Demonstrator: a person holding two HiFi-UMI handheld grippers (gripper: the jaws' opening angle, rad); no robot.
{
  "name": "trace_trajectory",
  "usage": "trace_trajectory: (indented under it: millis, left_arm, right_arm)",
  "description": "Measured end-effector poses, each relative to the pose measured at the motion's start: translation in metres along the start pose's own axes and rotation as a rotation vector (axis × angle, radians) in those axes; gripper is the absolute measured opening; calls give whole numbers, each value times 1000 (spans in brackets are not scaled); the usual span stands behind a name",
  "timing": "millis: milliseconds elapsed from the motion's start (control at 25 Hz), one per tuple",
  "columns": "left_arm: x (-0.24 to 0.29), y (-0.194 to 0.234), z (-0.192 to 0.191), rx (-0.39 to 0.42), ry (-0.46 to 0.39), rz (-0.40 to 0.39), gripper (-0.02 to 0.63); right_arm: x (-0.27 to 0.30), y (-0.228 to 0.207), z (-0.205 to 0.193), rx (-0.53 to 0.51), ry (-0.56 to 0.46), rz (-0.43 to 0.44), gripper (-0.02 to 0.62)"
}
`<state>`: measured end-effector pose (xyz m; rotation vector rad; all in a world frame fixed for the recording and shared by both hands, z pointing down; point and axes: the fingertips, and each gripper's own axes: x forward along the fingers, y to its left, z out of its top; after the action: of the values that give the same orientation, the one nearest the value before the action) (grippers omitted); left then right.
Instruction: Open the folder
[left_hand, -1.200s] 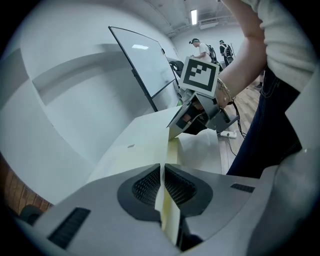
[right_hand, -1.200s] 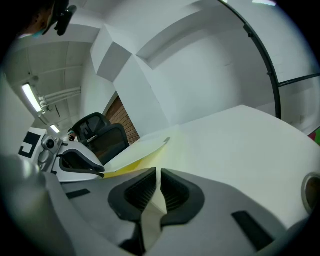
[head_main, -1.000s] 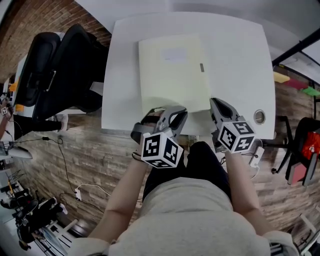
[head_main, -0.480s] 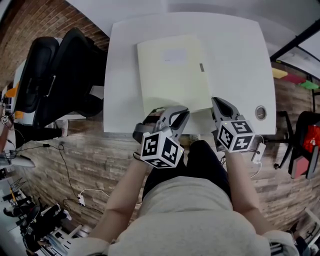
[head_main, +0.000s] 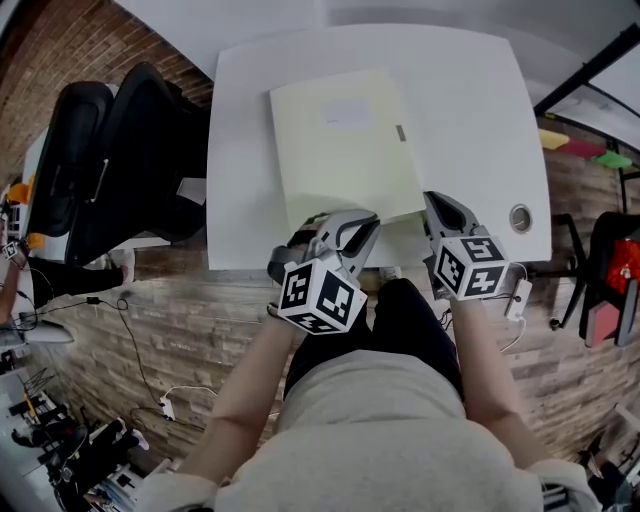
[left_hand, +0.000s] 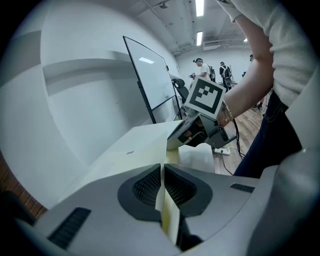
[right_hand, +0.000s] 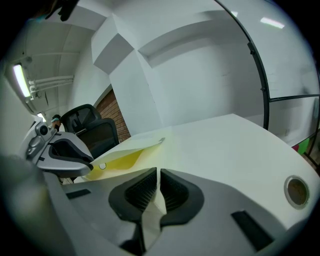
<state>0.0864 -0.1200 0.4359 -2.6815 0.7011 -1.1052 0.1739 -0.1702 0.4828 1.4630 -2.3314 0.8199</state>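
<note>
White table (head_main: 470, 120); black office chair (head_main: 110, 150) at left, plank floor (head_main: 200, 320) beneath. Pale yellow folder (head_main: 345, 160), white label, lying just beyond the fingertips. Left gripper (head_main: 350, 224): pads clamped on its near edge. Right gripper (head_main: 436, 206): pads clamped on its near right corner.

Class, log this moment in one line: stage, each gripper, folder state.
stage: opening just begun | left gripper: shut on folder near edge | right gripper: shut on folder near-right corner | folder: on white table, barely parted
</note>
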Motion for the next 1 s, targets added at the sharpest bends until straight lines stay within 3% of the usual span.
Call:
trace_trajectory:
  millis: [320,1000]
  left_arm:
    - [-2,2,3,-43,-35,-10,34]
    - [-7,5,6,-28,-63,-9,31]
  right_arm:
    - [-1,-1,-1,8,-6,-16,35]
    - [-1,-2,-1,16,-20,-43,34]
